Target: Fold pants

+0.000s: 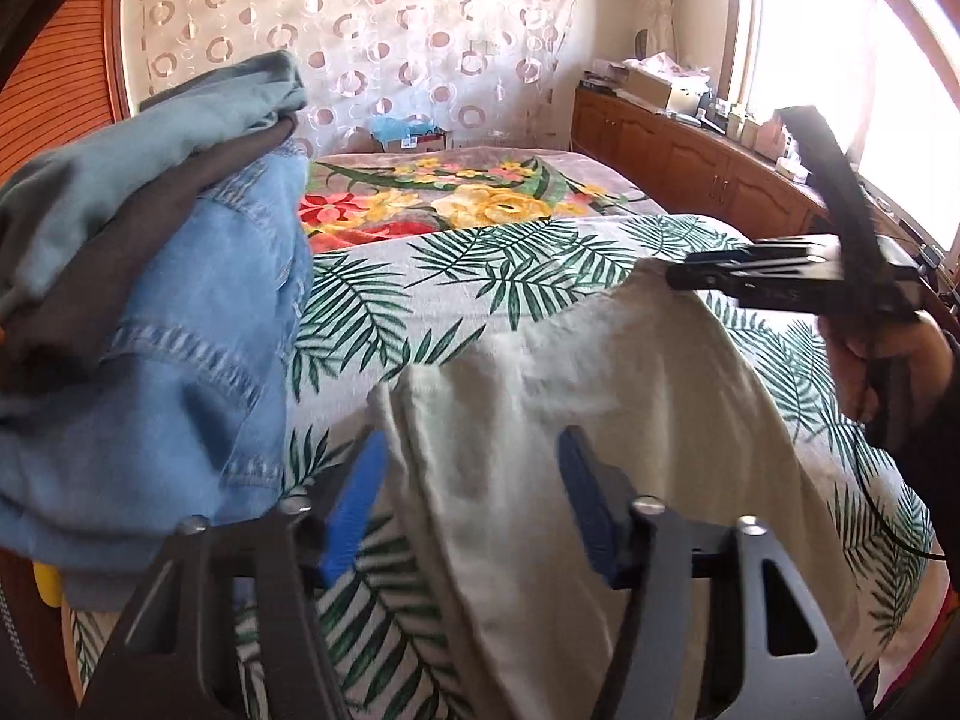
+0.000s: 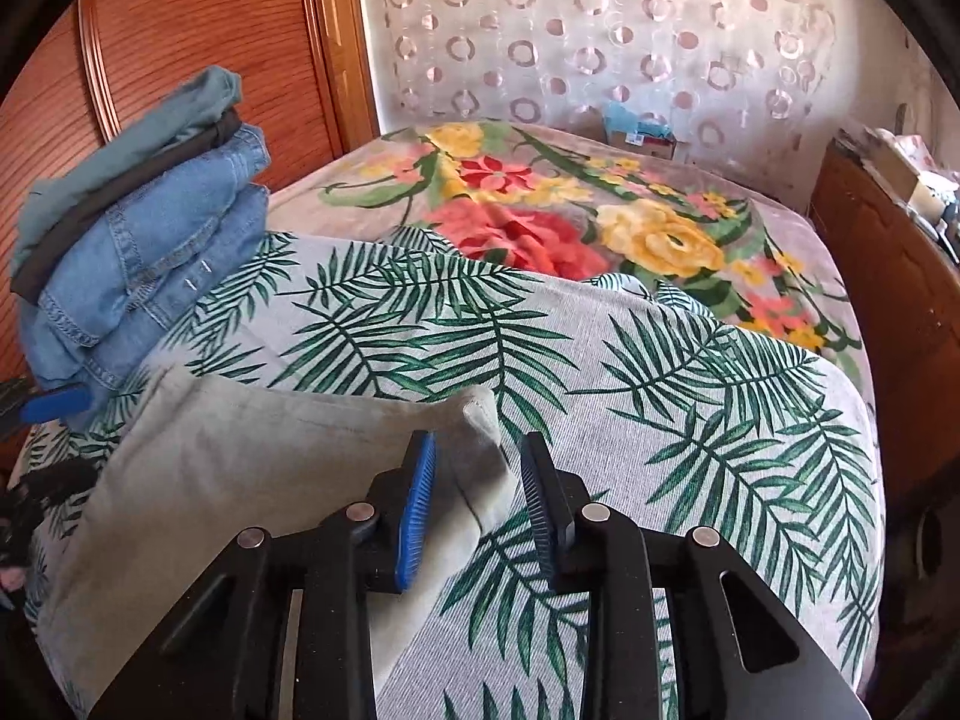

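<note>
Cream pants lie folded on the palm-leaf bedcover; they also show in the right wrist view. My left gripper is open, its blue pads on either side of the near edge of the pants. My right gripper is open around the pants' far right corner. In the left wrist view the right gripper sits at that same corner, seen side-on.
A stack of folded clothes, denim under dark and teal pieces, stands at the bed's left edge; it also shows in the left wrist view. A floral blanket covers the far bed. A wooden wardrobe stands left, a cluttered sideboard right.
</note>
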`<state>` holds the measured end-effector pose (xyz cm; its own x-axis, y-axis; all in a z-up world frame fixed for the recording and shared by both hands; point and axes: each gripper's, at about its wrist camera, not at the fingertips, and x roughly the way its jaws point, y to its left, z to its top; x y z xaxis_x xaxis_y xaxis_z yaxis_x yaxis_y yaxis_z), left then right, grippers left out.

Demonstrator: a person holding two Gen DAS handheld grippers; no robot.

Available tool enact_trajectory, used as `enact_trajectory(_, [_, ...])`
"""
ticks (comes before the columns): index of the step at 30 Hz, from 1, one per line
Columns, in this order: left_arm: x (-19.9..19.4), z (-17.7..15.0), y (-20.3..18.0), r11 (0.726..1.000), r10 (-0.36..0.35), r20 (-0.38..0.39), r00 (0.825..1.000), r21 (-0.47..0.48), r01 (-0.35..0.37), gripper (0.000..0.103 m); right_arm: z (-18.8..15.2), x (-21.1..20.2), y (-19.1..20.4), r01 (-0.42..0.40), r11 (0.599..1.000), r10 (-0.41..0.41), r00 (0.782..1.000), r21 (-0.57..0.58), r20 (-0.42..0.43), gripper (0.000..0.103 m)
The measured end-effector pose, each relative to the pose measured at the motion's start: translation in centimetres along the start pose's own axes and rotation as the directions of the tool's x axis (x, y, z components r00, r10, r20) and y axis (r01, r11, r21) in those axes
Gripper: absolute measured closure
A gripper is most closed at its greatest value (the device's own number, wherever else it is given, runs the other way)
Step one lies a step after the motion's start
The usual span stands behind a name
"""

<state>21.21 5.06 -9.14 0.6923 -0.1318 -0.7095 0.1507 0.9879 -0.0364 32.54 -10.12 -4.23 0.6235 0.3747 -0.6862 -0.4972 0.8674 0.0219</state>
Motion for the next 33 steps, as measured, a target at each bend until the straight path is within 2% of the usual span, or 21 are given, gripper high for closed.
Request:
enact_trajectory(6, [2.2,1.1,0.4,1.000,0.019,-0.037,0.999,0.003,-0.019,0.061,-2.0,-2.8,1.4,-0.099,0.994,0.100,0.994,-0.040,0.032,0.072])
enact_trajectory(10, [3.4,1.5,0.6,0.999,0.047,-0.061,0.997,0.001,-0.047,0.061,-3.1,-2.3,2.6,-0.141,0.987,0.141,0.990,-0.071,-0.002,0.072])
enact_trajectory(16, [4.2,1.4,1.2,0.998,0.056,-0.081,0.995,-0.013,-0.058,0.061,-3.6,-0.7,3.3,-0.145,0.984,0.143,0.989,-0.100,-0.034,0.072])
enact_trajectory(17, [4.2,1.4,1.2,0.998,0.053,-0.079,0.995,-0.013,-0.054,0.063,-3.4,-0.5,3.4,-0.145,0.984,0.142,0.989,-0.103,-0.037,0.072])
enact_trajectory(18, [4.3,1.4,1.3,0.999,0.049,-0.077,0.996,-0.014,-0.050,0.078,-3.2,-0.3,3.6,-0.145,0.984,0.141,0.989,-0.107,-0.039,0.072])
enact_trajectory(23, [4.7,1.4,1.7,0.999,0.043,-0.088,0.995,-0.022,-0.045,0.085,-2.9,0.2,3.8,-0.142,0.984,0.137,0.989,-0.111,-0.052,0.072])
enact_trajectory(27, [4.4,1.4,1.7,0.998,0.048,-0.074,0.996,-0.023,-0.050,0.098,-2.8,0.7,4.1,-0.136,0.984,0.131,0.990,-0.117,-0.051,0.072])
enact_trajectory(33, [1.6,1.5,1.7,0.997,0.079,0.008,0.997,-0.014,-0.079,0.099,-2.8,0.8,4.3,-0.129,0.984,0.124,0.991,-0.120,-0.052,0.072])
